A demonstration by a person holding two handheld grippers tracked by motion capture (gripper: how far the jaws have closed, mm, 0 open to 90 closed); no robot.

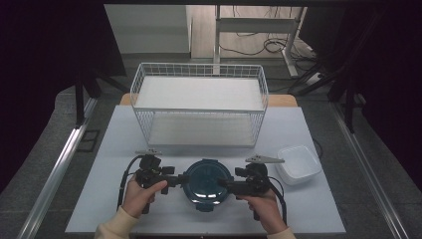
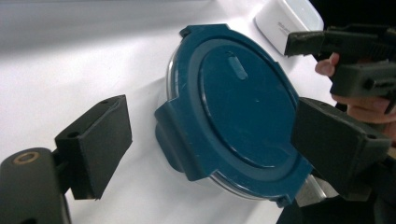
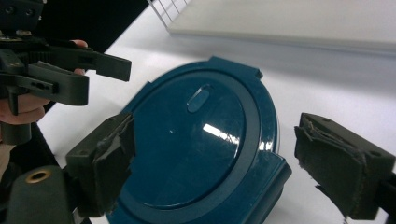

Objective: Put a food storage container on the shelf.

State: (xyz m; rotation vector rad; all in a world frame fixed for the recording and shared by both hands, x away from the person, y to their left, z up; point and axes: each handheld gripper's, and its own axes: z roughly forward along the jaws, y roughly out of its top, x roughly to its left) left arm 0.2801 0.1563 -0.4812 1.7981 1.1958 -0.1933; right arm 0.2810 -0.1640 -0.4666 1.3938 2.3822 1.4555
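Note:
A round container with a dark blue clip-on lid (image 1: 206, 180) sits near the table's front edge, between both hands. My left gripper (image 1: 184, 178) is at its left rim and my right gripper (image 1: 223, 183) at its right rim. In the left gripper view the lid (image 2: 238, 107) lies between the wide-apart jaws of the left gripper (image 2: 215, 149); one jaw stands clear of a lid tab, the other overlaps the far rim. In the right gripper view the right gripper (image 3: 224, 163) stands open over the lid (image 3: 201, 140), with a gap at its right jaw.
A white wire basket (image 1: 199, 104) with a white shelf stands behind the container. A white square tub (image 1: 298, 163) lies at the right, close to my right hand. The table's front edge is just below the hands.

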